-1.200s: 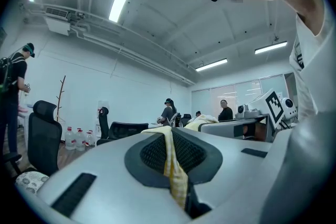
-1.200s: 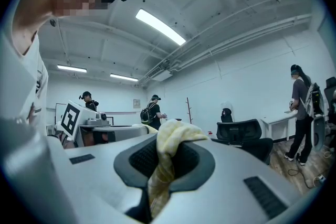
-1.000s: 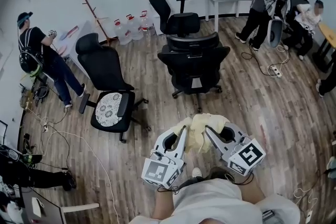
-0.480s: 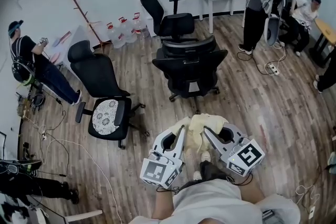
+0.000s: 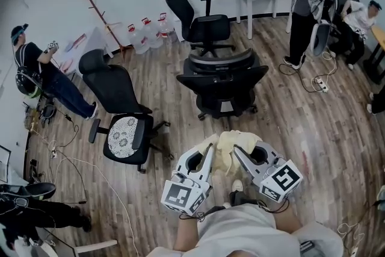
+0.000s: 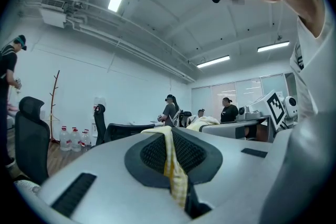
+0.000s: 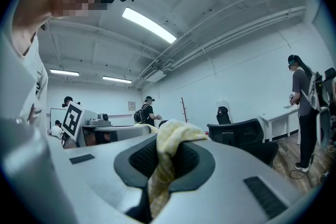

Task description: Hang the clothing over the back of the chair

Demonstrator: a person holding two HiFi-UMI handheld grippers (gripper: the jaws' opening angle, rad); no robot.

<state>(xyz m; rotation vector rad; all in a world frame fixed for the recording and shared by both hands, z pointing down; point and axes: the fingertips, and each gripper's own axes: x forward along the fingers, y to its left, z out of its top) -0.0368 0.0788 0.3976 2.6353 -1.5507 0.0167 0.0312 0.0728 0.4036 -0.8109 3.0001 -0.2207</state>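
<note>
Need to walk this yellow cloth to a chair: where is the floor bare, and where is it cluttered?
Bare floor runs straight ahead to the nearest black chair and widens on its right, up to the power strip. The left is crowded: a chair with a patterned seat, then loose cables beyond it.

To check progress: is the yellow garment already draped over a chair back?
No; the left gripper and right gripper hold the yellow garment short of the chair.
</note>
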